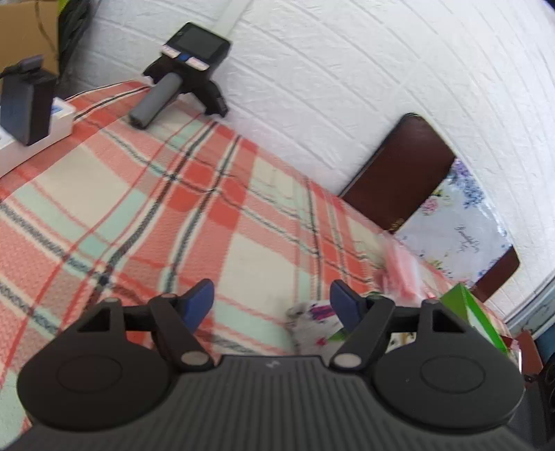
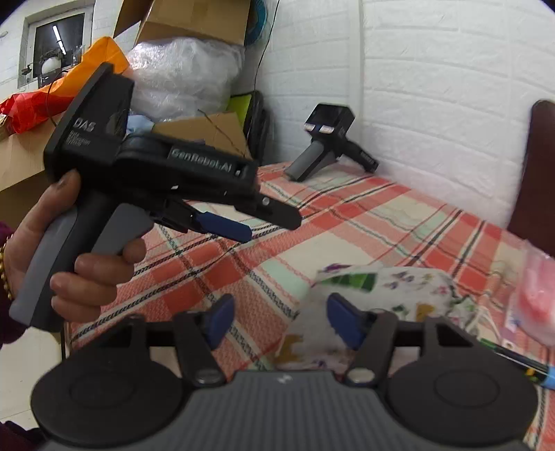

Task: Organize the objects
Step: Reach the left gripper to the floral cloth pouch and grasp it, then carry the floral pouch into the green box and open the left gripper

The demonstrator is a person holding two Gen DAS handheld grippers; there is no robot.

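My left gripper [image 1: 272, 301] is open over the red plaid tablecloth [image 1: 208, 194], with nothing between its blue pads. In the right wrist view a hand [image 2: 86, 274] holds that left gripper [image 2: 267, 223] at the left, above the table. My right gripper [image 2: 282, 319] is open too. A white floral cloth pouch [image 2: 399, 281] lies just ahead of it, with a blurred edge reaching in between the fingers; the pads do not press it. The same pouch [image 1: 312, 312] shows by the left gripper's right finger. A pink plastic bag [image 2: 537, 291] lies to the right.
A spare gripper device [image 1: 187, 69] lies at the table's far end against the white brick wall. A white power strip with a black adapter [image 1: 27, 104] is at the left. A green box [image 1: 475, 312], a marker [image 2: 520, 360], a dark chair [image 1: 406, 166] and boxes [image 2: 194, 20] surround the table.
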